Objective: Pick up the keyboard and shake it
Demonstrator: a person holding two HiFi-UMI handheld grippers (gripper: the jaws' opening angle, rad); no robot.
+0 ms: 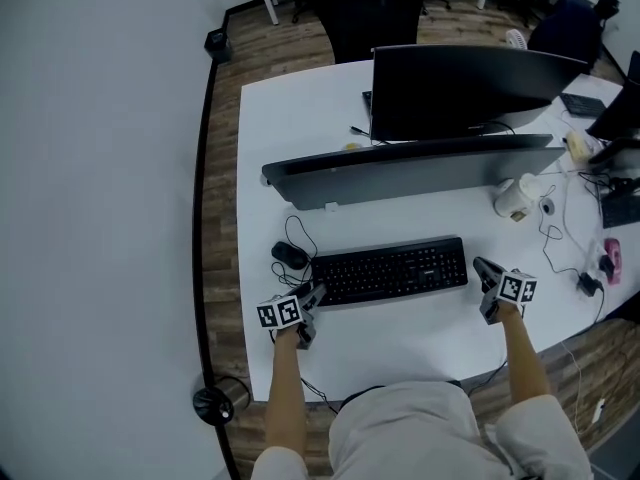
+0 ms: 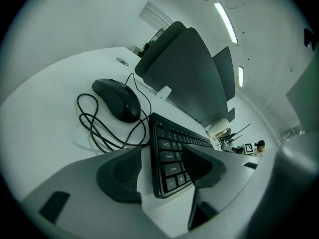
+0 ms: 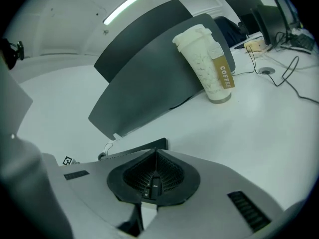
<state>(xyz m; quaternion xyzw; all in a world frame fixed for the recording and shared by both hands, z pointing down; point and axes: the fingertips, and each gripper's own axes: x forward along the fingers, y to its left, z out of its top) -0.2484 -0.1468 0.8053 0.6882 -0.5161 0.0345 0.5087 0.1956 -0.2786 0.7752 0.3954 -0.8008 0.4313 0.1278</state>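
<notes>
The black keyboard (image 1: 390, 270) lies flat on the white desk (image 1: 400, 343) in front of me. My left gripper (image 1: 314, 294) is at its left front corner. In the left gripper view the gripper (image 2: 162, 166) stands open. The keyboard's corner (image 2: 172, 143) lies between the pads, and the left pad (image 2: 119, 176) is clear of the keyboard's edge. My right gripper (image 1: 481, 267) sits just off the keyboard's right end. In the right gripper view its pads (image 3: 169, 176) meet, and the keyboard's end (image 3: 137, 151) shows just behind them.
A black mouse (image 1: 289, 255) (image 2: 117, 98) with a looped cable (image 2: 94, 128) lies left of the keyboard. Behind it runs a grey divider panel (image 1: 410, 168) (image 3: 144, 78), with a monitor (image 1: 460, 93) beyond. A paper coffee cup (image 1: 515, 198) (image 3: 209, 66) and several cables (image 1: 560, 238) sit to the right.
</notes>
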